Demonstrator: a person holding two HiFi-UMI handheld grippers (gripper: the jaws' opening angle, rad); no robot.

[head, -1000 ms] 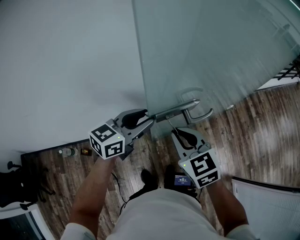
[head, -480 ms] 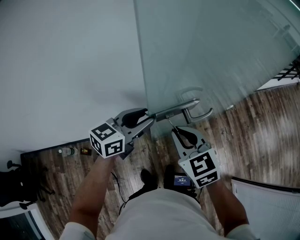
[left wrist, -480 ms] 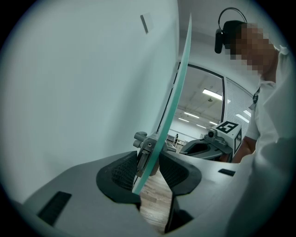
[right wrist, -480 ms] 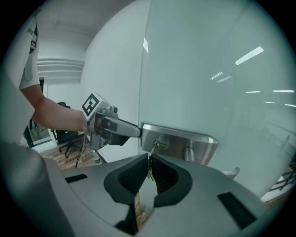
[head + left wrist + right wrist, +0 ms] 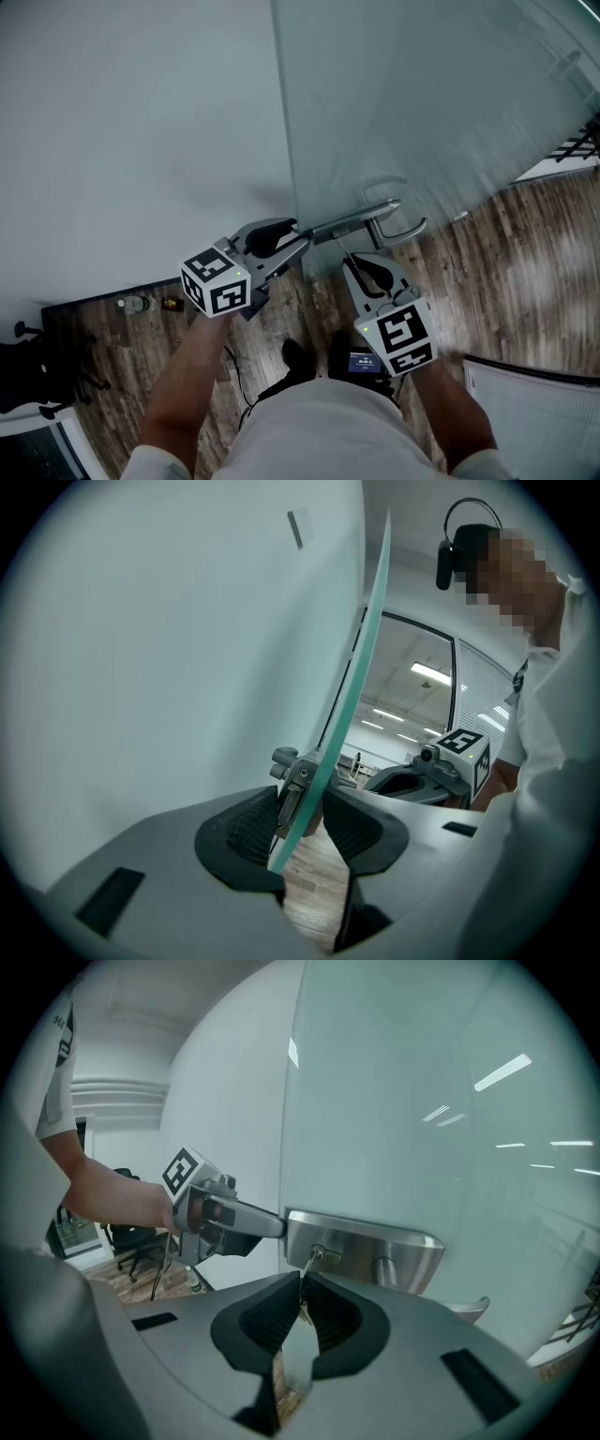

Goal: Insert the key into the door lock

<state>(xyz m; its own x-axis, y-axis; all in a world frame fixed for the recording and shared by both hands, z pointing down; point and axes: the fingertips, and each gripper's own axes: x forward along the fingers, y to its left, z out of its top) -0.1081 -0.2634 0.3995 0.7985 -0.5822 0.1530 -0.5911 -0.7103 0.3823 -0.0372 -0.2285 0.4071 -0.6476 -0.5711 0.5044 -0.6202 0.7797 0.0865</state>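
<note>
Right tool (image 5: 302, 1314) is pinching the key (image 5: 307, 1265), tip at the lock (image 5: 375, 1249) mid-frame; left tool (image 5: 302, 819) is clamped on the glass door (image 5: 349, 700) edge.

Brushed metal lock (image 5: 375, 1241) — frosted glass door (image 5: 422, 1101)

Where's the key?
In the right gripper view, the key is pinched by the right gripper, its tip at the keyhole of the steel lock plate on the glass door.
</note>
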